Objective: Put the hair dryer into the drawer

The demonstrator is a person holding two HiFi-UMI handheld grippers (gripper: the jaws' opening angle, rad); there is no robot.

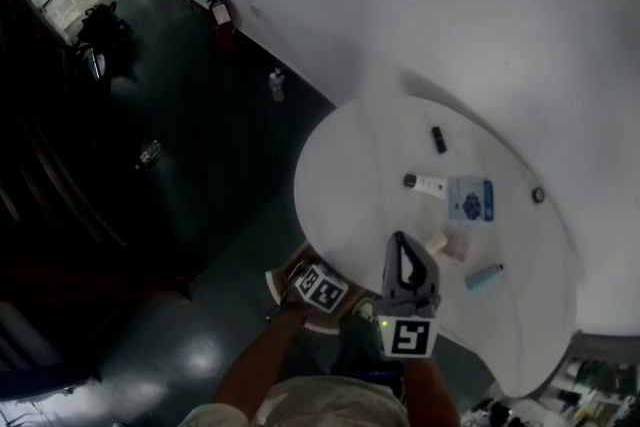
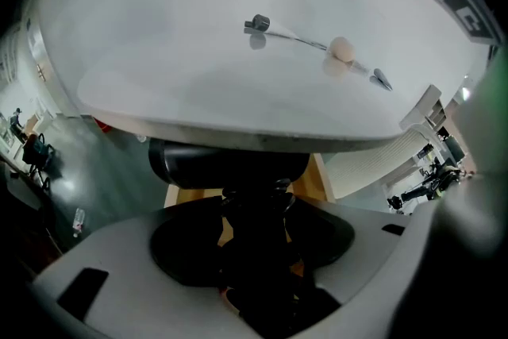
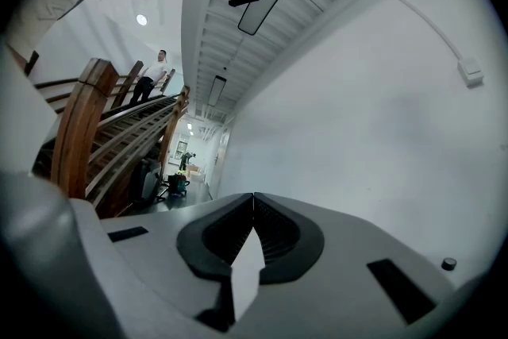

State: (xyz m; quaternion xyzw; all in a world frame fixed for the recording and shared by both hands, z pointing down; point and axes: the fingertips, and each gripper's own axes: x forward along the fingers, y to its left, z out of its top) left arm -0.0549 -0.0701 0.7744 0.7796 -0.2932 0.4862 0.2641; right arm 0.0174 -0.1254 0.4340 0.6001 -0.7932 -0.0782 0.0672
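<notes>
Hair dryer (image 2: 230, 163): handle clamped in left gripper (image 2: 254, 238) fingers, barrel crosswise, just under bench (image 2: 198, 91) rim. Wooden drawer (image 1: 284, 276) just beyond the barrel. Right gripper (image 3: 252, 218) fingers closed, empty.

The left claw (image 2: 255, 206) clamps a black hair dryer (image 2: 228, 163) by its handle, barrel at twelve o'clock — just under the white surface's (image 2: 182, 91) rim, a pale round object (image 2: 341, 49) toward one o'clock.

On the white table (image 1: 350, 175) we found the left half bare, while a tube (image 1: 425, 183) and a blue packet (image 1: 471, 199) cluttered its right. Its near rim overhung the hair dryer (image 2: 226, 163).
</notes>
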